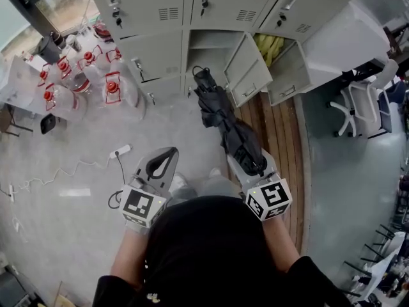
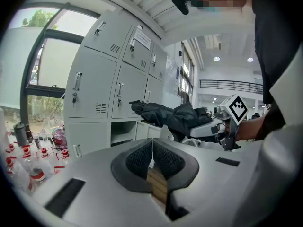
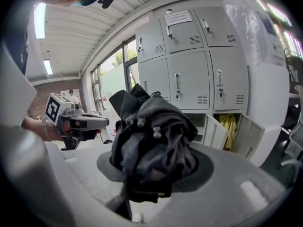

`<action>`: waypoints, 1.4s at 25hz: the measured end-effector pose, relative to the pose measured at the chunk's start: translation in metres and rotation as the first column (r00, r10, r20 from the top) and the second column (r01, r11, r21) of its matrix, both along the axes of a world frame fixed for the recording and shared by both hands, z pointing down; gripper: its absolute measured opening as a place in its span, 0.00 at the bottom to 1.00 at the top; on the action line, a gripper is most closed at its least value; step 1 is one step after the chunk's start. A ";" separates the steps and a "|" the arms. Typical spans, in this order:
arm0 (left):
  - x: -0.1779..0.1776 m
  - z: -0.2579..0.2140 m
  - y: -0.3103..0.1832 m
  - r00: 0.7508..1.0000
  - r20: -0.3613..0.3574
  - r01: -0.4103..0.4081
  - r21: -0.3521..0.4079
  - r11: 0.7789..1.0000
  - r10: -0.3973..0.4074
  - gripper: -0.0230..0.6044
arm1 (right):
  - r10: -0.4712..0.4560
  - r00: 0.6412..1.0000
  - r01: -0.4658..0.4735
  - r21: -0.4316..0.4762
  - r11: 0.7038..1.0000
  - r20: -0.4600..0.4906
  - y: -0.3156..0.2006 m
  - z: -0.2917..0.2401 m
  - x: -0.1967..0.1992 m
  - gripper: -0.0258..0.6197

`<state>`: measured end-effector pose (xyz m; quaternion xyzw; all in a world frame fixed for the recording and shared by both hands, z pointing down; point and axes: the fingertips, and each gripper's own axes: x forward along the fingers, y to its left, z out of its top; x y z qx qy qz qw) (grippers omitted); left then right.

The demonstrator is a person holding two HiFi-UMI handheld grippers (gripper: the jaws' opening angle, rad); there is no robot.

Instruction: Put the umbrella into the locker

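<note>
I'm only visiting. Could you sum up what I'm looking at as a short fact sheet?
Right gripper: clamped on a folded black umbrella, which is not yet in a locker
Left gripper: jaws together, empty
Middle locker: bottom row, door open, looks empty
Locker to its right: door open, something yellow inside
Floor, left: clear bottles with red caps

light: bright, even daylight | edges: fisheye-warped, dark-vignetted | blur: slight

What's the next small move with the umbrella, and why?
Probably ease the right gripper forward to slide the umbrella tip-first into the open, empty locker: the fingers already clamp it, and it points toward that opening but is not yet inside.
</note>
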<state>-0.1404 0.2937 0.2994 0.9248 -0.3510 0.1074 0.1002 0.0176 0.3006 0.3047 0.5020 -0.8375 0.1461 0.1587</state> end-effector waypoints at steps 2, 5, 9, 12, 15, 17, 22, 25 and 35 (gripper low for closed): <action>-0.004 0.007 -0.002 1.000 -0.002 -0.005 -0.019 1.000 0.005 0.05 | 0.012 1.000 -0.013 -0.014 1.000 -0.002 -0.002 0.003 -0.004 0.37; -0.003 0.014 -0.005 1.000 -0.005 -0.023 -0.030 0.999 0.022 0.05 | 0.024 1.000 -0.024 -0.035 0.999 -0.012 -0.006 0.010 -0.001 0.37; 0.002 0.022 -0.028 1.000 0.006 -0.020 -0.040 0.999 0.020 0.05 | 0.032 0.999 -0.032 -0.055 0.998 -0.010 -0.027 0.021 0.011 0.37; 0.011 0.026 -0.054 1.000 0.018 -0.006 -0.050 0.999 0.007 0.05 | 0.021 1.000 -0.022 -0.068 0.997 -0.007 -0.051 0.027 0.023 0.37; 0.026 0.026 -0.080 0.999 0.040 0.008 -0.050 0.999 -0.006 0.05 | -0.009 1.000 0.008 -0.077 0.997 -0.009 -0.079 0.031 0.038 0.37; 0.036 0.023 -0.100 0.998 0.045 0.039 -0.058 0.998 -0.037 0.05 | -0.034 0.999 0.033 -0.080 0.996 -0.018 -0.098 0.033 0.049 0.37; 0.068 0.023 -0.140 0.994 0.052 0.097 -0.066 0.993 -0.093 0.05 | -0.099 0.995 0.097 -0.106 0.990 -0.019 -0.141 0.044 0.077 0.37; 0.082 0.023 -0.162 0.987 0.074 0.144 -0.074 0.987 -0.139 0.05 | -0.127 0.992 0.125 -0.130 0.984 -0.006 -0.161 0.055 0.093 0.37; 0.112 0.037 -0.192 0.974 0.183 0.150 -0.077 0.986 -0.134 0.05 | -0.172 0.985 0.171 -0.217 0.961 0.016 -0.194 0.102 0.124 0.37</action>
